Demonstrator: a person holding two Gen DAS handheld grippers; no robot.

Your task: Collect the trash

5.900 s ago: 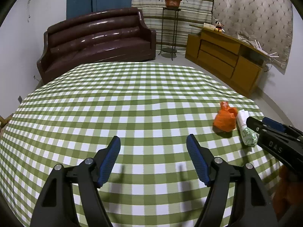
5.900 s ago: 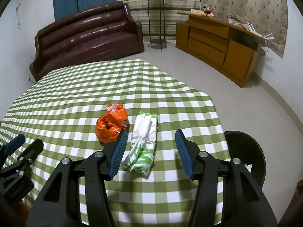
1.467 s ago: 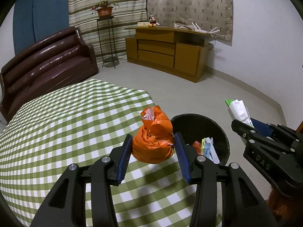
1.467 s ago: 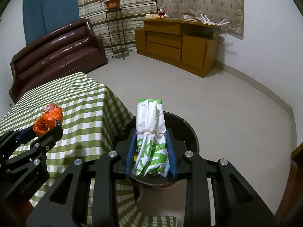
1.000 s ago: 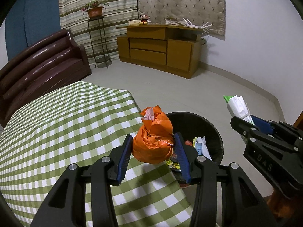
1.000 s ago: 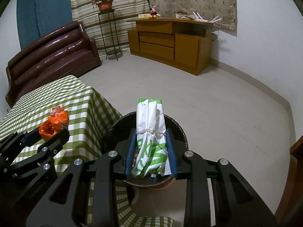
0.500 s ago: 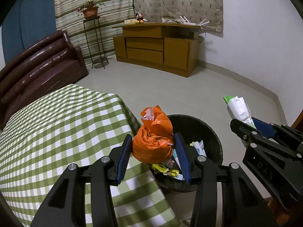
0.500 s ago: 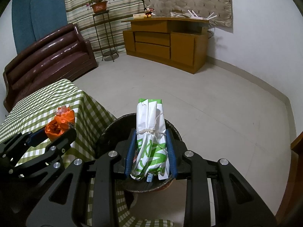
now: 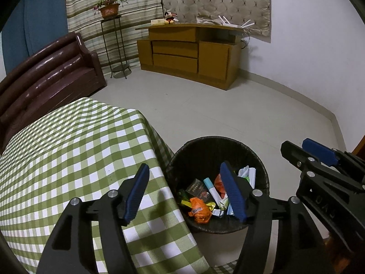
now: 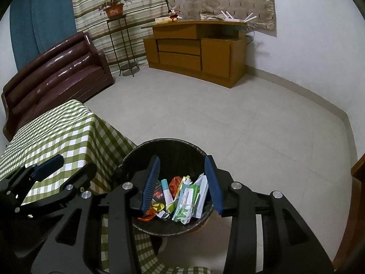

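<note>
- Table w/ green-and-white checked tablecloth [image 9: 75, 141] fills lower left of left wrist view; cloth hangs over the corner down to the pale tiled floor [image 9: 228, 114].
- Black wastebasket [image 9: 194, 150] stands on floor just beside the table corner, against the hanging cloth.
- In the basket: orange plastic bag [image 9: 199, 207] low among wrappers; white-and-green bag [image 10: 186, 202] tied w/ string toward the right side; other mixed litter around them.
- Left gripper [image 9: 186, 193] above basket rim & table edge, jaws opening, mid-wide, nothing between them.
- Right gripper [image 10: 181, 183] right over the basket, jaws opening, fairly narrow gap, nothing clamped; the trash seen between them lies below in the basket.
- Room: dark brown leather sofa [image 9: 45, 68] at left, wooden sideboard [image 9: 191, 54] by far wall w/ a plush toy [image 9: 170, 17] on top, potted plant [image 9: 109, 9] on a thin metal stand, striped curtain [image 9: 114, 0] behind, blue curtain [image 9: 34, 22] far left, white wall [image 9: 308, 45] at right.
</note>
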